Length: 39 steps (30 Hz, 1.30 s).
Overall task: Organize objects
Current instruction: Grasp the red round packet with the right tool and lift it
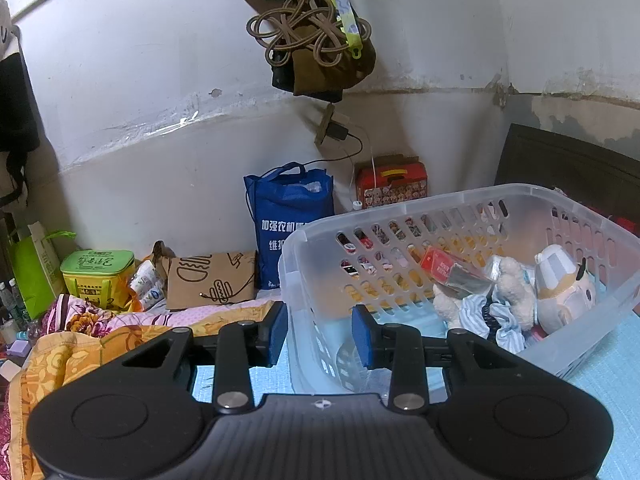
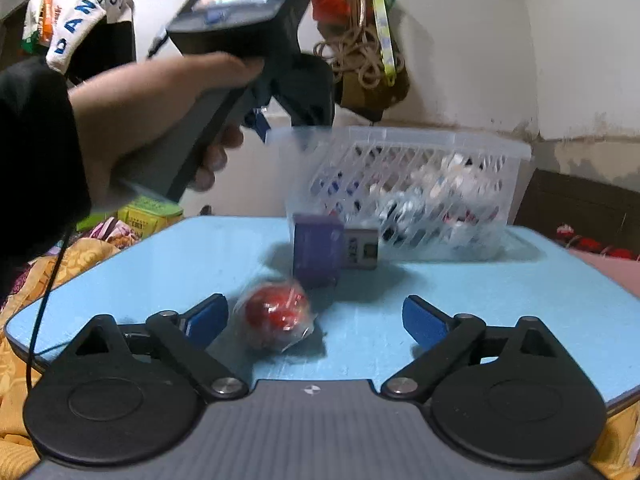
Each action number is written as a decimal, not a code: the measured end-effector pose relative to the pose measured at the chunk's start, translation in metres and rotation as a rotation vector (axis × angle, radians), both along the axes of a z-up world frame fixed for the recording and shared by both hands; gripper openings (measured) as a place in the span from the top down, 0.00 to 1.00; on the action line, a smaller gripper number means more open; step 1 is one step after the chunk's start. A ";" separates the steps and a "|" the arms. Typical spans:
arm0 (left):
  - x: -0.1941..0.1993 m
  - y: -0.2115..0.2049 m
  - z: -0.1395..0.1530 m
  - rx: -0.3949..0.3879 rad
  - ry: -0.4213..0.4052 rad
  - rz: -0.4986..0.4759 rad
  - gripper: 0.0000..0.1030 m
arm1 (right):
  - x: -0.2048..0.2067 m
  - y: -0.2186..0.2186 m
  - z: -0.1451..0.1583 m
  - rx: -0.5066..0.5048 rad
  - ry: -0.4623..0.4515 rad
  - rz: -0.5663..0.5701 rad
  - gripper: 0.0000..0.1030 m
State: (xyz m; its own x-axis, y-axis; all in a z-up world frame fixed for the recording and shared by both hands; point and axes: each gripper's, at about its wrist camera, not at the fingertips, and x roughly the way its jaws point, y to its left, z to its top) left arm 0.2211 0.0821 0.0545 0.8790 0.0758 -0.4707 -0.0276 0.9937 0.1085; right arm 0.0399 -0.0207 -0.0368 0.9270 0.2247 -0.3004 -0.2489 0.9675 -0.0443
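Note:
A clear plastic basket (image 1: 400, 204) stands on the light blue table (image 2: 160, 264). It holds plush toys (image 1: 560, 288), a red packet (image 1: 440, 264) and a striped cloth (image 1: 476, 312). My left gripper (image 1: 320, 320) is shut on the basket's near corner, one pad outside the wall and one inside. In the right wrist view a hand holds that left gripper (image 2: 256, 40) at the basket's (image 2: 400, 136) left rim. My right gripper (image 2: 312, 308) is open low over the table. A red ball in clear wrap (image 2: 276, 312) lies between its fingers, nearer the left one, untouched. Behind the ball stand a purple box (image 2: 318, 252) and a small grey box (image 2: 362, 248).
An orange floral blanket (image 1: 80, 352) lies left of the table. Against the wall stand a blue bag (image 1: 292, 220), a red tin (image 1: 392, 184), a brown paper bag (image 1: 212, 280) and a green box (image 1: 98, 276). Coiled rope (image 1: 308, 36) hangs above. A dark headboard (image 1: 568, 168) is at right.

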 end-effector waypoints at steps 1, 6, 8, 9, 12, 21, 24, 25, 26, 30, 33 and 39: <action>-0.001 0.000 0.000 -0.001 -0.003 -0.001 0.62 | 0.002 0.001 -0.001 0.003 0.003 -0.001 0.09; -0.001 0.002 -0.001 -0.006 -0.007 -0.004 0.62 | 0.009 0.009 -0.012 -0.004 0.017 0.008 0.33; -0.001 0.002 -0.001 -0.005 -0.005 -0.005 0.62 | 0.010 0.011 -0.014 -0.019 0.023 0.021 0.37; -0.001 0.002 -0.001 -0.005 -0.005 -0.006 0.62 | 0.008 0.011 -0.015 -0.015 0.016 0.027 0.43; -0.001 0.002 -0.001 -0.008 -0.007 -0.005 0.62 | 0.005 0.008 -0.014 -0.012 0.008 0.041 0.51; -0.001 0.003 -0.001 -0.010 -0.009 -0.004 0.62 | 0.002 -0.023 -0.003 0.021 -0.018 0.000 0.51; -0.002 0.003 -0.001 -0.010 -0.009 -0.003 0.62 | 0.004 -0.039 0.005 0.022 -0.027 -0.024 0.51; -0.002 0.003 -0.001 -0.008 -0.009 -0.003 0.63 | 0.005 -0.045 0.009 0.027 -0.036 -0.029 0.51; -0.002 0.003 -0.001 -0.007 -0.009 -0.002 0.63 | 0.007 -0.050 0.013 0.033 -0.042 -0.032 0.51; -0.001 0.003 -0.001 -0.010 -0.010 -0.001 0.62 | 0.014 -0.074 0.032 0.070 -0.051 -0.049 0.51; -0.001 0.003 -0.001 -0.009 -0.009 -0.002 0.62 | 0.019 -0.087 0.041 0.075 -0.061 -0.065 0.51; -0.001 0.003 -0.001 -0.008 -0.007 -0.002 0.62 | 0.033 -0.110 0.060 0.118 -0.028 0.020 0.51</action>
